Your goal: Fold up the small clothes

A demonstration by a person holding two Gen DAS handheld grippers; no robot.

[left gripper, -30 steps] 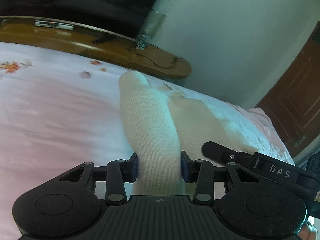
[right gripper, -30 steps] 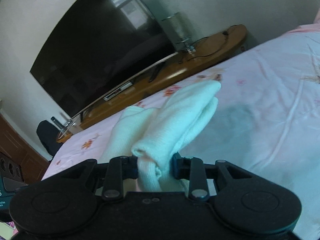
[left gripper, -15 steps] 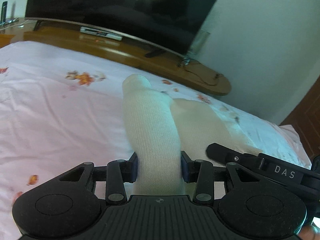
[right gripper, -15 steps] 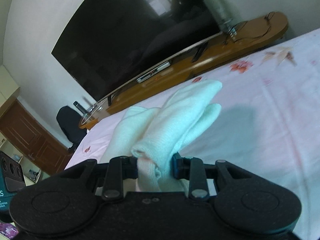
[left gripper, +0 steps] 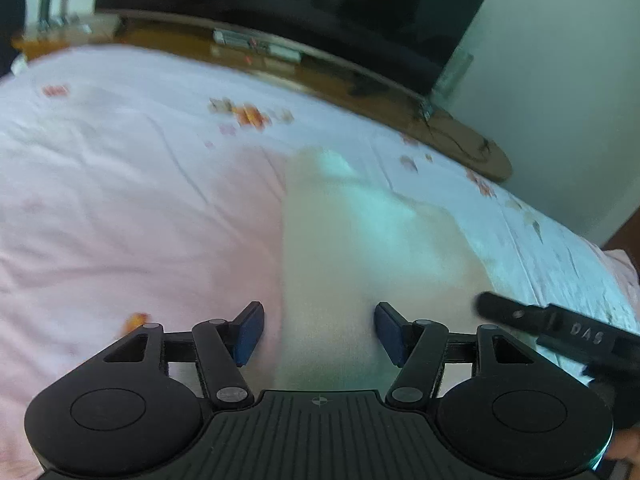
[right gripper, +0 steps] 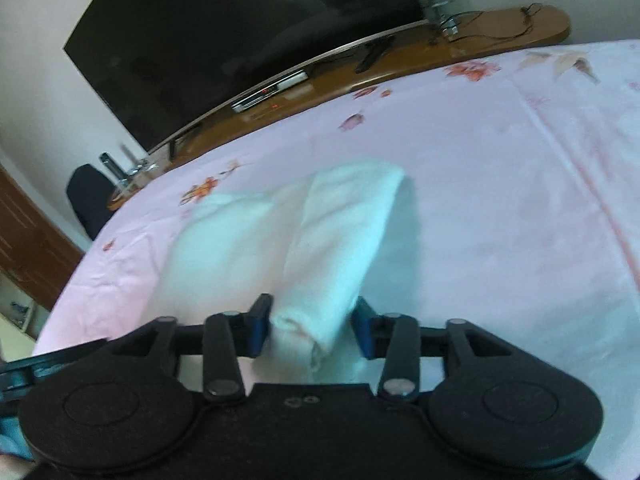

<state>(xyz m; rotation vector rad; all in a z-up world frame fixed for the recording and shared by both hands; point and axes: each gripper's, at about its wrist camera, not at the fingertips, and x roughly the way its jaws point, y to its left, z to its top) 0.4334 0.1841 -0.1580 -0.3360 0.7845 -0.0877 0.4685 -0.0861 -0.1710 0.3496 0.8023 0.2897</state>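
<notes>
Ahead of both grippers and under everything: pink floral bedsheet (left gripper: 120, 208), running out to a wooden TV bench (right gripper: 500, 36) and a dark television (right gripper: 240, 36) well beyond the fingertips. Next in size, the white knitted garment (left gripper: 360, 240), lying on the sheet and stretching forward from the fingers in both wrist views, apparently doubled into 2 long lobes side by side; exact kind of garment hard to tell through the blur. Left gripper (left gripper: 319, 334): jaws just been opening, now apart, with the near end of 1 lobe lying between the blue pads (left gripper: 248, 332) and a visible gap on either side, so no squeeze. Right gripper (right gripper: 313, 330): jaws likewise just been opening, now parted, the rolled near end of the other lobe between them, cloth close to the pads but seemingly not pinched. Smallest, the dark tip of the right tool poking in at the right of the left view. Judging by the lie of the cloth: 1 fold laid down and being released, looks roughly midway; likely left, a second fold across the length, some smoothing, and setting the piece aside.
</notes>
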